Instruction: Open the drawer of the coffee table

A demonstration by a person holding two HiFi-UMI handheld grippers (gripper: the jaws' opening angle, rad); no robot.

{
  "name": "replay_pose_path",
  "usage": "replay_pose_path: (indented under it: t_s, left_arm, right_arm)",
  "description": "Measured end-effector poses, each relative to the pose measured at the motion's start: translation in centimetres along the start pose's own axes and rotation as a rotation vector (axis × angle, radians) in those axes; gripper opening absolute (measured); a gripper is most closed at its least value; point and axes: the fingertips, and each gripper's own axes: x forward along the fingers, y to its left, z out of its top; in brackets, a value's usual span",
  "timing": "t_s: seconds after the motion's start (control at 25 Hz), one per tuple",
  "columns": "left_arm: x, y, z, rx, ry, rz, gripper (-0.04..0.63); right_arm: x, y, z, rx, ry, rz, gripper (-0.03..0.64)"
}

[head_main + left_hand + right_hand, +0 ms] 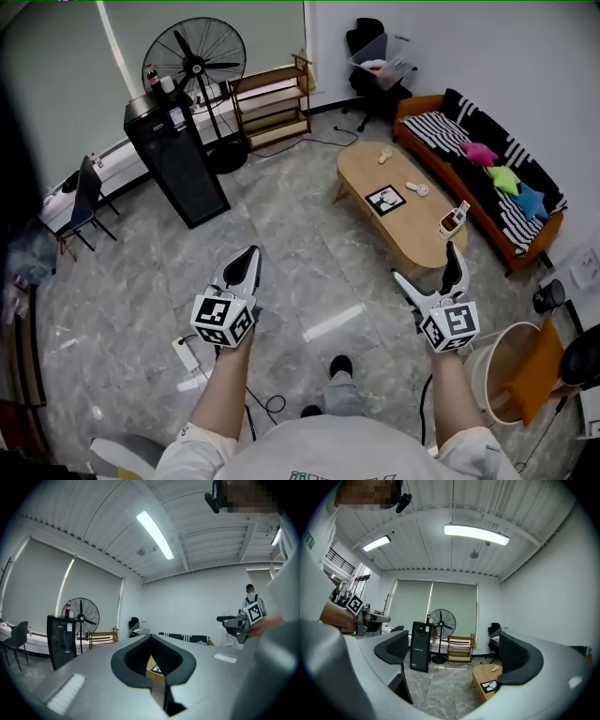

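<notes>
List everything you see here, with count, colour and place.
coffee table: one, light wood, right of centre
sofa: one, orange with striped cover, far right
star cushions: three, pink, green, blue, on the sofa
standing fan: one, black, back wall
cabinet: one, black, beside the fan
shelf rack: one, wooden, right of fan
office chair: one, black, back corner
marker card: one, black and white, on the coffee table
left tongs: one, grey, shut, over the floor
right tongs: one, grey, open, near the coffee table
</notes>
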Motion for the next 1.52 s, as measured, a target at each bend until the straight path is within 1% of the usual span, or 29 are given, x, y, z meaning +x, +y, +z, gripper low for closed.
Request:
replay_pose_path:
  t_s: [0.24,0.4,0.52,0.64,0.76,0.88,1.08,1.2,1.4,1.52]
  left_arm:
    - [8.0,2.0,0.4,0.012,0.007,0.040,-0.002]
    - [12.6,2.5,1.2,0.023,0.006,0.058,-0.002]
    - [14.8,3.3,1.4,0.043,0.015,0.071,-0.002]
    - [16.5,4.9,1.2,0.051,0.030,0.089,-0.002]
    - [18.3,7.1,1.5,0.052,0.028,0.106,-0.002]
    - [20.7,9.8,1.2,0.037,0.026,0.107,-0.002]
    - [25.1,15.0,0.4,0.014,0.010,0.078,-0.002]
    - [27.7,19.2,0.4,0.008,0.005,0.060,-0.002]
    - [31.0,27.1,0.2,0.018,0.027,0.033,-0.002]
    - [33.0,30.7,0.6,0.012,0.023,0.026,-0.002]
  right_arm:
    - [7.7,-4.6,-1.4,0.014,0.007,0.057,0.589]
    - [12.3,-7.4,-0.9,-0.002,0.005,0.107,0.589]
    - [15.6,-8.5,-0.8,-0.015,-0.011,0.138,0.589]
    - [18.3,-9.0,-1.1,-0.022,0.001,0.162,0.589]
    - [21.2,-9.6,-1.6,-0.017,0.007,0.163,0.589]
    - [24.5,-9.9,-1.9,-0.022,0.017,0.157,0.589]
    - [30.7,-9.8,-2.2,-0.045,0.028,0.131,0.589]
    - [35.4,-9.2,-2.4,-0.047,0.031,0.112,0.589]
    - [43.1,-6.7,-2.4,-0.048,0.050,0.090,0.589]
    - [46.6,-5.8,-1.8,-0.051,0.045,0.080,0.589]
